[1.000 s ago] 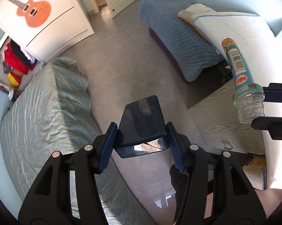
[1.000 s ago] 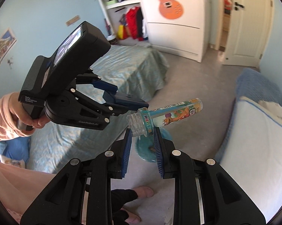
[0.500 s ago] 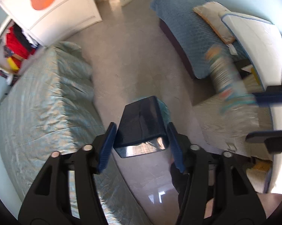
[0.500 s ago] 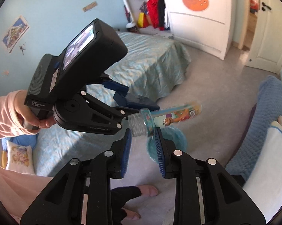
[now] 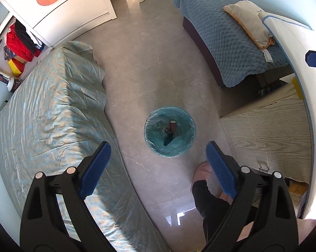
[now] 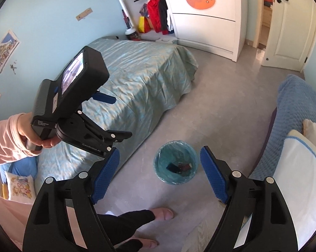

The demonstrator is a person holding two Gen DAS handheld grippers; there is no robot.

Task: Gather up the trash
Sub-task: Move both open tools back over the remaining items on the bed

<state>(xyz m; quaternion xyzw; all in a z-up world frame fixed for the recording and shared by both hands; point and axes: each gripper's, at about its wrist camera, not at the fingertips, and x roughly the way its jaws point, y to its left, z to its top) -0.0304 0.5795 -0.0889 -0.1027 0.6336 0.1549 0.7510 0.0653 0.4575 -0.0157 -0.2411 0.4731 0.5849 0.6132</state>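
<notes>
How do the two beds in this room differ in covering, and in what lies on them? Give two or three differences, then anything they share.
The left bed wears a smooth, shiny pale green spread; the right bed wears a quilted, bumpy blue cover. The spread on the left bed hangs down to the floor; the blue cover stops short, showing a dark base. A cream pillow lies on the right bed; no pillow shows on the left bed here. Both flank the floor where the lined bin stands.
</notes>
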